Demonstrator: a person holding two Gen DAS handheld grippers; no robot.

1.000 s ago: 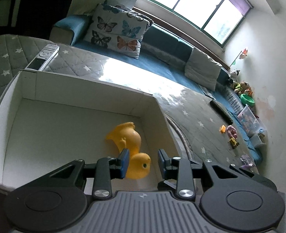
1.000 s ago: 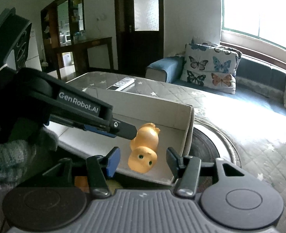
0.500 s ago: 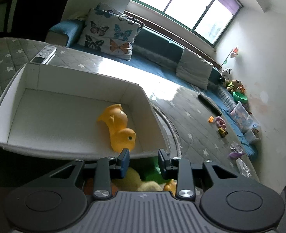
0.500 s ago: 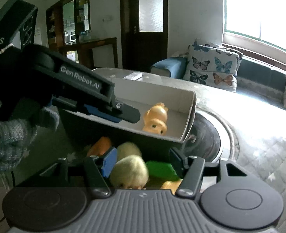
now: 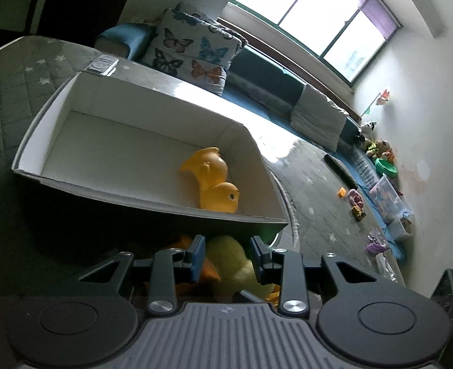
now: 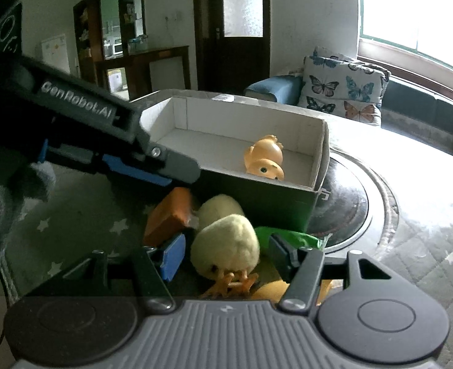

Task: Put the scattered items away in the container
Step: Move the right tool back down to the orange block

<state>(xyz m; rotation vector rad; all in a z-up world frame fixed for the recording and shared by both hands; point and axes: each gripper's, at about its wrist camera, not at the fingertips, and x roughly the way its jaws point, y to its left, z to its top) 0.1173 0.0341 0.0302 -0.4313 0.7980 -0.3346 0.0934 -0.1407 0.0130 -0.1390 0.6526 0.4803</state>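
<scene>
Starting nearest: right gripper [image 6: 225,255], fingers spread wide, nothing gripped; a pale yellow plush chick [image 6: 226,250] is seen lying between them, untouched by either pad. Left gripper [image 5: 228,258], likewise parted and empty, is held over the same plush chick [image 5: 229,261]. Just beside the chick: an orange block [image 6: 168,218] and a green item [image 6: 291,236], all on the star-patterned quilt [image 6: 426,246]. Behind them: a white-lined cardboard box [image 6: 317,156], with one yellow rubber duck [image 6: 265,160] lying inside by its right wall. Farthest: a butterfly cushion [image 6: 340,89].
</scene>
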